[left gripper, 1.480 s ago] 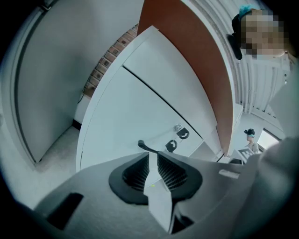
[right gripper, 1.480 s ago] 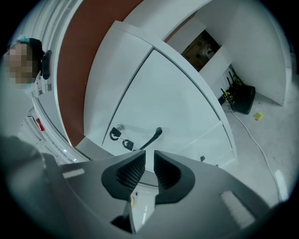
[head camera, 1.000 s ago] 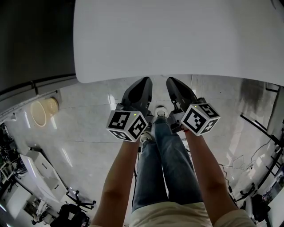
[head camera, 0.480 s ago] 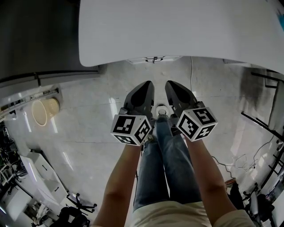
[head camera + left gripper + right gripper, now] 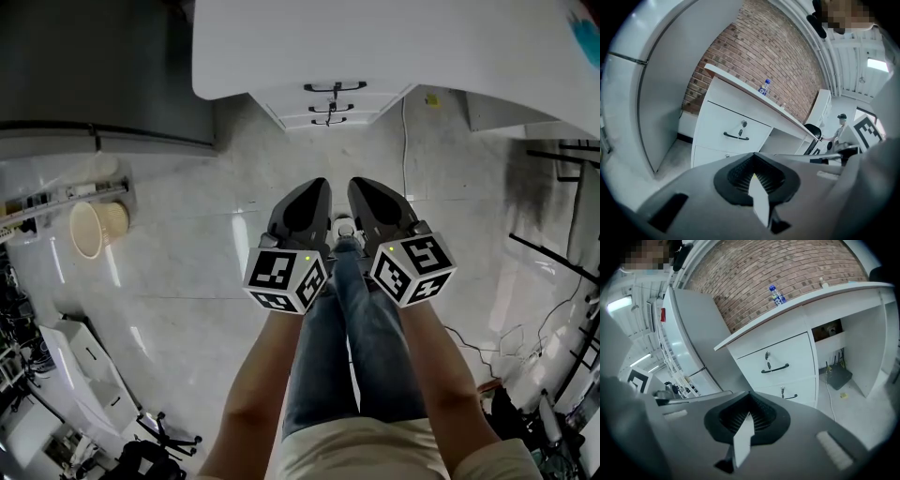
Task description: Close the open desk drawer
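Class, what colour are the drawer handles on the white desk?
Black; the drawer handles show best in the right gripper view.

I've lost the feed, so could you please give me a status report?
Left hand-held gripper and right hand-held gripper shut, empty. Desk drawers look closed, well ahead. Nothing in the way.

The table [image 5: 375, 56] is white, and its drawers [image 5: 780, 357] are white with black handles [image 5: 775, 368]. The wall [image 5: 787, 263] is red-brown brick. The bottle [image 5: 776, 295] has a blue label. The left gripper [image 5: 312, 192] and right gripper [image 5: 364, 190] are dark grey, with cubes [image 5: 286, 279] checked black and white. The jeans [image 5: 347, 347] are blue, the floor [image 5: 187, 281] is pale and veined, and the basket [image 5: 91, 228] is beige.
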### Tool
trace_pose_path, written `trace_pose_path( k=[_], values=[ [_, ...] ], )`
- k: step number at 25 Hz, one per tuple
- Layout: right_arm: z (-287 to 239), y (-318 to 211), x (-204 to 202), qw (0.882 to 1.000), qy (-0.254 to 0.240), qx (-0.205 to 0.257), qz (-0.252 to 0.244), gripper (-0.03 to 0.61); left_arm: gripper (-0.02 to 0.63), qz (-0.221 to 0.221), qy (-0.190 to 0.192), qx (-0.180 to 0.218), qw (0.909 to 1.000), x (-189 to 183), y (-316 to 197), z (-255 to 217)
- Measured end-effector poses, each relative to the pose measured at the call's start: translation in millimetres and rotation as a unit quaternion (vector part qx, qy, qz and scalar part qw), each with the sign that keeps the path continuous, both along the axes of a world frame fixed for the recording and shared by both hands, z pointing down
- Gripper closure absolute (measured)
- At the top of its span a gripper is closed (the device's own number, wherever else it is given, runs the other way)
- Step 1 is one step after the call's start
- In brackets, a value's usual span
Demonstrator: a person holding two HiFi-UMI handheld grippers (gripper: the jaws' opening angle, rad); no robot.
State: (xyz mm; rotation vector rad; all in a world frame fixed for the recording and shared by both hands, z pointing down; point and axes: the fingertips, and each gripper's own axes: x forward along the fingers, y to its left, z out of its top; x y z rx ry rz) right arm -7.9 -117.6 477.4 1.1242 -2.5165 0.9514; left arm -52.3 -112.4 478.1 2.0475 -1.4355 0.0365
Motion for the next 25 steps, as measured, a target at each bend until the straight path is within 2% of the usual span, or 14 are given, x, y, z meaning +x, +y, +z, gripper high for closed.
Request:
trace_pose_path(
  k=[18,25],
  values=[
    [-71,93,-10,0.999,-0.003,0.044,-0.008,0.577,0.615,0.008,-0.012,0.018,0.9997,-7,89,-62],
    [-109,119,-13,0.997,0.02,0.068,-0.022,0.577,0.615,0.02,-0.025,0.025,0.9992,-6,115,-99]
  ],
)
